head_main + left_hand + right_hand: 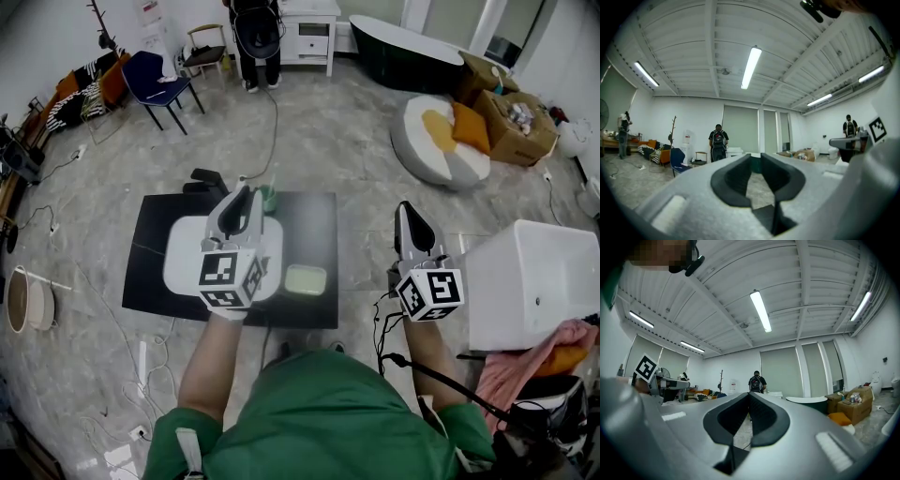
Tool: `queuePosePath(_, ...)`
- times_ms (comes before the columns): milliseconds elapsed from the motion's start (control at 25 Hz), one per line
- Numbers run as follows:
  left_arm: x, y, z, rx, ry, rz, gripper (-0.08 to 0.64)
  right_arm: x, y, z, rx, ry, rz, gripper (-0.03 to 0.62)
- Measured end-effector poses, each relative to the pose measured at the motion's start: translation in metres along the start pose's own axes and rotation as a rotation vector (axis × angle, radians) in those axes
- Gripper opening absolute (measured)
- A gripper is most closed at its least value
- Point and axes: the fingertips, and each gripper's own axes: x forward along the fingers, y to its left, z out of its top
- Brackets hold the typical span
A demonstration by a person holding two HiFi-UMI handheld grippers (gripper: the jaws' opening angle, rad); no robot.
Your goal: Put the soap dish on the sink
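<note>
The pale green soap dish (306,279) lies on the black tabletop (314,220), just right of the white sink basin (183,251). My left gripper (251,192) is held up over the sink's right part, its jaws a narrow slit apart with nothing between them (756,159). It does not touch the dish. My right gripper (406,208) hangs off the table's right side, over the floor, shut and empty (749,397). Both gripper views look up at the room and ceiling and show neither the dish nor the sink.
A green cup (269,199) stands at the table's far edge by the left fingertips. A white tub (544,281) with pink cloth (525,361) sits close on the right. Cables (380,323) run over the floor. A person (255,37) stands far back.
</note>
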Motion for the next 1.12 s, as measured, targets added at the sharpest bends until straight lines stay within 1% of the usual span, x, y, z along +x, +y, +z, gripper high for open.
queuePosePath(1120, 0.004, 0.014, -0.011, -0.033, 0.016, -0.001, 0.063, 0.011, 0.011, -0.004, -0.012, 0.004, 0.013, -0.008)
